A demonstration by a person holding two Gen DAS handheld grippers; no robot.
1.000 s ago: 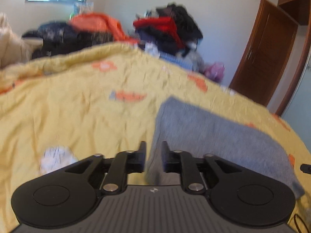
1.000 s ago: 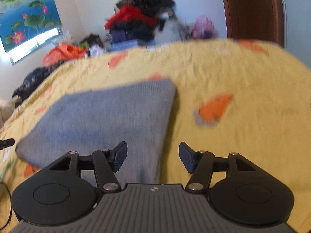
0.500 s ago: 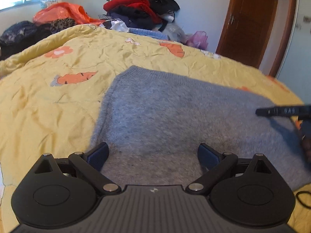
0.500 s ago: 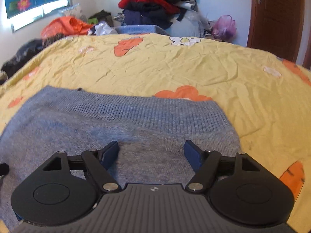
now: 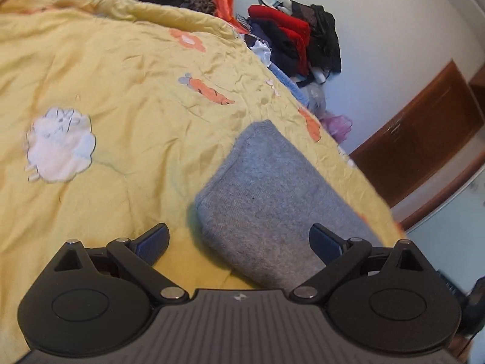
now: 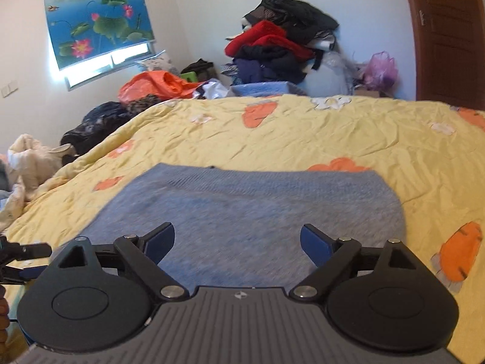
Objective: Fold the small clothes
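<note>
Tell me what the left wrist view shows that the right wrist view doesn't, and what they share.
Only the left wrist view shows the white sheep patch on the quilt and the left claw wide open, straddling the near corner of the sweater.

Only the right wrist view shows the lotus-print window blind, the cream bundle at the bed's edge, and the right claw, its jaws opening over the sweater with nothing pinched.

Both show the folded grey sweater lying on the yellow quilt, the clothes pile against the wall, and the brown door.

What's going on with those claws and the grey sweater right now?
Left gripper open, empty. Right gripper opening, empty. Grey sweater folded flat on yellow bedspread. Nothing in the way.
</note>
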